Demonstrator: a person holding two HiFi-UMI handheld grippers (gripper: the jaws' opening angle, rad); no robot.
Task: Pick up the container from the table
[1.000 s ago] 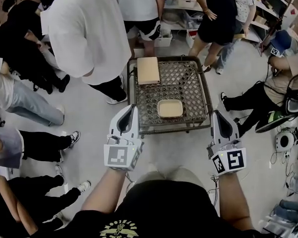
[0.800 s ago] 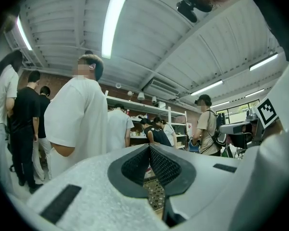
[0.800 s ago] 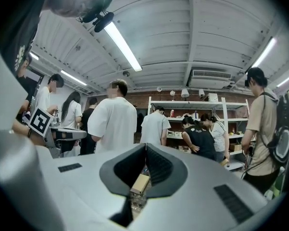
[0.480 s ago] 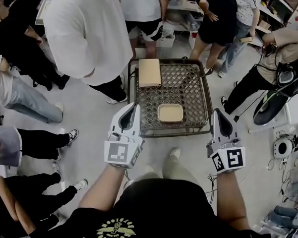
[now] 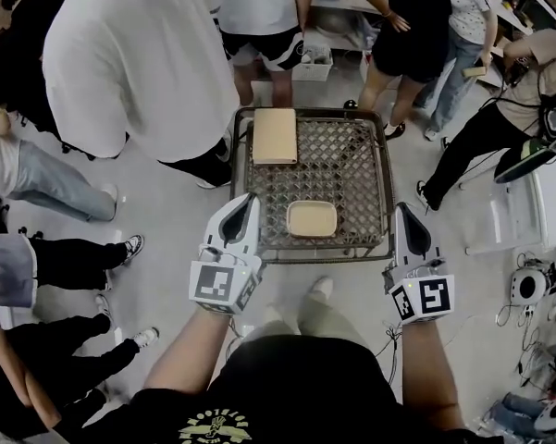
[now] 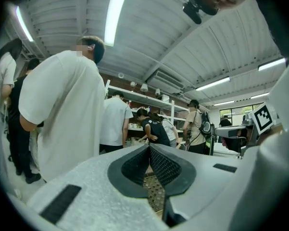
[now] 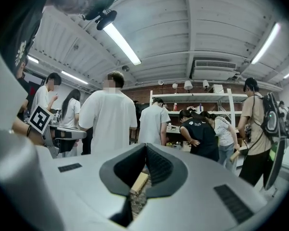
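Head view alone shows the square lattice-topped metal desk (image 5: 352, 155) bearing the shallow beige rectangular container (image 5: 312, 218) on its near half, between the level left gripper (image 5: 249, 200) and right gripper (image 5: 401, 211); gripper views show both pairs of fingers pressed together, empty.

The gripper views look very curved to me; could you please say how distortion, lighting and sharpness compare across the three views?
Head view: even, soft light, sharp, only mild bending at the edges; the container reads clearly. Left gripper view: strong fisheye, black corners, a glaring ceiling light. Right gripper view: same fisheye, bright ceiling tube, faces mosaicked.
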